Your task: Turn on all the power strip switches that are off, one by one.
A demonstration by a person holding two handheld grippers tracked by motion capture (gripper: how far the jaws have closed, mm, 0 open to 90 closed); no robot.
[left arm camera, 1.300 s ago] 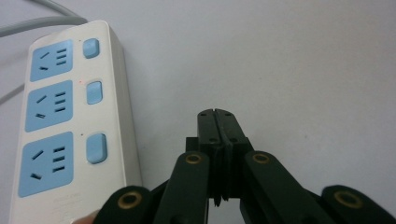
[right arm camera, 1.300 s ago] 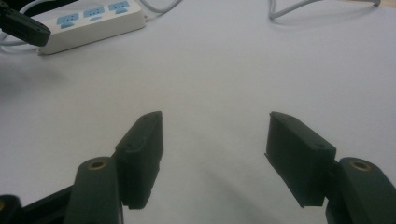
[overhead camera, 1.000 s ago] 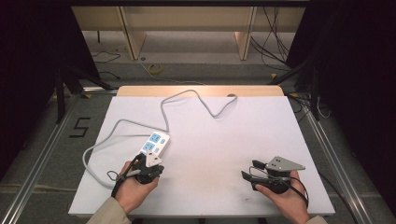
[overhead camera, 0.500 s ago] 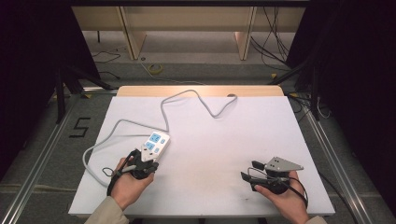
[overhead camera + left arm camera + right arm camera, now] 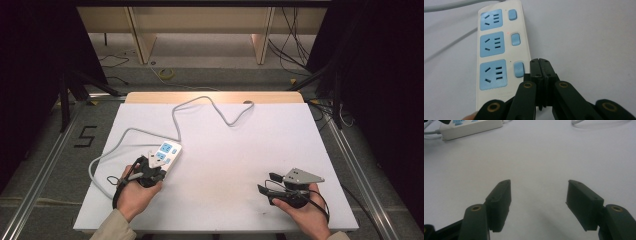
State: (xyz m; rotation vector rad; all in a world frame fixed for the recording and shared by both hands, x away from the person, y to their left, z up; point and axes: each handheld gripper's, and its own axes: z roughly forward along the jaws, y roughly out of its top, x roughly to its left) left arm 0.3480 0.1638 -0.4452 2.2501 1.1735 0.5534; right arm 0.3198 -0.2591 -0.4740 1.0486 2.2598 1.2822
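Left gripper (image 5: 539, 65) sat near the front-left corner of the tabletop (image 5: 300, 130), jaws pressed together with nothing between them, tips at the right edge of the power strip (image 5: 499, 50), just beside the nearest switch (image 5: 518, 69); contact unclear. Right gripper (image 5: 539, 202) rested near the front-right corner, jaws spread apart, empty, bare tabletop between them, well apart from the strip.

Power strip lay flat on the left half of the tabletop, near the front-left corner, long axis running away toward the middle. Judged as a rigid plastic body, light, smooth, likely to slide on the tabletop if pushed on its end or side. Best hold probably across the short width at the long sides, clear of sockets and switches; for a switch press, closed tips straight down on the rocker, other gripper steadying the body if it skates.

Cord (image 5: 200, 102) was grey, flexible, looped off past the left edge and snaked toward the far edge; it would drag and tug on the strip if lifted.

Counts: one power strip, three blue sockets, three blue switches, one cord, two grippers, one small red light (image 5: 508, 32) by the middle socket.
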